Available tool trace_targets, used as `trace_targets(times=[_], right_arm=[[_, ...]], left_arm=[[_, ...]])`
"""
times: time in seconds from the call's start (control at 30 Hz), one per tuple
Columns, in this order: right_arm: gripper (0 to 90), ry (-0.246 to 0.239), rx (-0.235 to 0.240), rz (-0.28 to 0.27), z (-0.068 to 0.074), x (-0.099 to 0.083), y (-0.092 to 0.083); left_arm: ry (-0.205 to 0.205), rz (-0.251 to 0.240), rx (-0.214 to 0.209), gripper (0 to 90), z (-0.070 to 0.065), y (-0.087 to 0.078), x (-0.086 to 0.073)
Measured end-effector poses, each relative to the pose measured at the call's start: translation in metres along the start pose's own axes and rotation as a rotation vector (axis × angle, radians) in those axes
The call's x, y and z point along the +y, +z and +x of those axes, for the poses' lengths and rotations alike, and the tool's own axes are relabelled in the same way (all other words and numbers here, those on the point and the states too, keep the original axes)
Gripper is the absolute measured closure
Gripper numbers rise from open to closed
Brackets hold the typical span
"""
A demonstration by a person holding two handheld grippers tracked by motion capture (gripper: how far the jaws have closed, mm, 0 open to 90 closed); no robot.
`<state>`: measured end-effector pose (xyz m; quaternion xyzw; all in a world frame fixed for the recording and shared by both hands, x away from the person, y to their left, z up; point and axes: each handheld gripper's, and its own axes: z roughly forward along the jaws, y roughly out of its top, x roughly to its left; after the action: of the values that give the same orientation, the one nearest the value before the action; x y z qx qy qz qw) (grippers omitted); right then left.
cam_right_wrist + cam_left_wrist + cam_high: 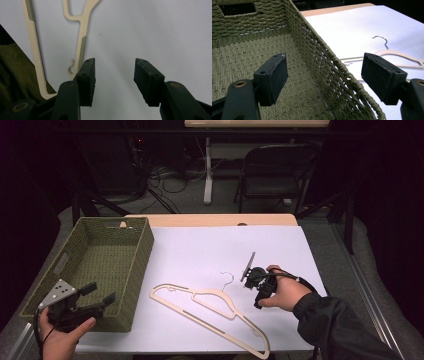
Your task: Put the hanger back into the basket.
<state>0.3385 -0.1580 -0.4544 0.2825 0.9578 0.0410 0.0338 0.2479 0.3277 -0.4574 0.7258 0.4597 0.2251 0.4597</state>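
Right tool [258, 292], at lower right of the high view, points down at the white table [210, 250] with jaws apart, nothing between them, just right of the cream hanger [210, 312] lying flat at lower centre. Left tool [97, 297], lower left, is held level, jaws parted astride the woven basket [142, 255] rim.

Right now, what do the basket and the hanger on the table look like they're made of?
The basket looks woven from olive-green twisted cord or paper rope, matte: the left gripper view shows braided strands along its rim and walls. The hanger looks like cream moulded plastic, though painted wood is possible; it is flat and smooth, with ribbed grip strips. Its hook seems thin, shiny metal wire.
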Motion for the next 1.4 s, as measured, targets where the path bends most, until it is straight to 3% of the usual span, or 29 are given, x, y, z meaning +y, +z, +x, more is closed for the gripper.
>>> trace_targets(times=[0.17,0.23,0.6,0.83,0.93,1.4], right_arm=[[49.3,-0.019,-0.019,-0.027,0.008,0.013,0.004],[49.0,-0.024,0.008,-0.031,0.011,0.017,0.006],[49.4,-0.079,0.014,-0.067,0.034,0.048,0.015],[49.8,-0.113,0.031,-0.043,0.044,0.059,0.023],[50.0,-0.149,0.037,-0.031,0.048,0.064,0.028],[55.6,-0.137,0.033,-0.007,0.052,0.075,0.039]], left_arm=[[0.002,0.0,-0.004,21.5,0.0,0.001,0.0],[0.001,-0.001,-0.004,21.5,0.0,0.0,0.0],[-0.001,-0.001,-0.007,21.5,0.0,0.0,0.0],[-0.003,-0.002,-0.008,21.5,0.001,0.0,0.0],[-0.003,0.0,-0.009,21.5,0.001,0.001,-0.001],[0.0,0.009,-0.014,21.5,0.0,0.003,-0.001]])
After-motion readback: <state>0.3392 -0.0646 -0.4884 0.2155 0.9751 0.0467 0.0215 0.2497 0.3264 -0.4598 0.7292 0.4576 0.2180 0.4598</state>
